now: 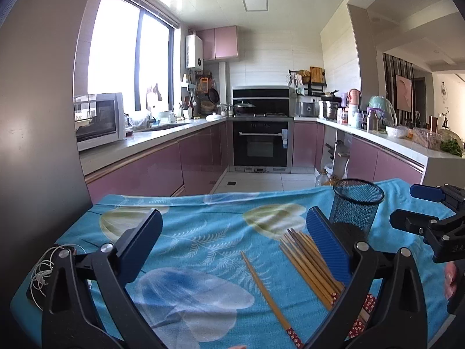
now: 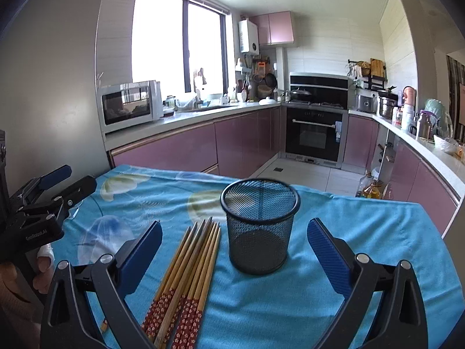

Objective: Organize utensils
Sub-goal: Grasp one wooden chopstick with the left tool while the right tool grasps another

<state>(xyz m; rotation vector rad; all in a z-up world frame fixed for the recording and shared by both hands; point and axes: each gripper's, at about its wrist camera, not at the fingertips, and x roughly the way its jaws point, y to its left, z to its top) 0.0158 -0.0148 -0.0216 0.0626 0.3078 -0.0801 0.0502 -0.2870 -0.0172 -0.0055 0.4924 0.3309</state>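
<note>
A bundle of bamboo chopsticks [image 2: 189,270] with red flowered ends lies on the blue patterned tablecloth [image 2: 363,221], just left of an upright black mesh cup [image 2: 260,226]. In the left wrist view the same bundle [image 1: 311,261] lies under the right finger, and a single chopstick [image 1: 267,293] lies apart to its left; the mesh cup [image 1: 356,206] stands behind. My left gripper [image 1: 232,247] is open above the cloth, holding nothing. My right gripper [image 2: 235,247] is open too, its fingers either side of the cup and bundle. Each gripper shows at the edge of the other's view.
A white cord [image 1: 43,273] lies at the table's left edge. Behind the table are pink kitchen cabinets [image 1: 139,171], a microwave [image 2: 128,106], an oven [image 2: 315,136] and a crowded counter [image 1: 386,136]. Bottles [image 2: 369,189] stand on the floor at the right.
</note>
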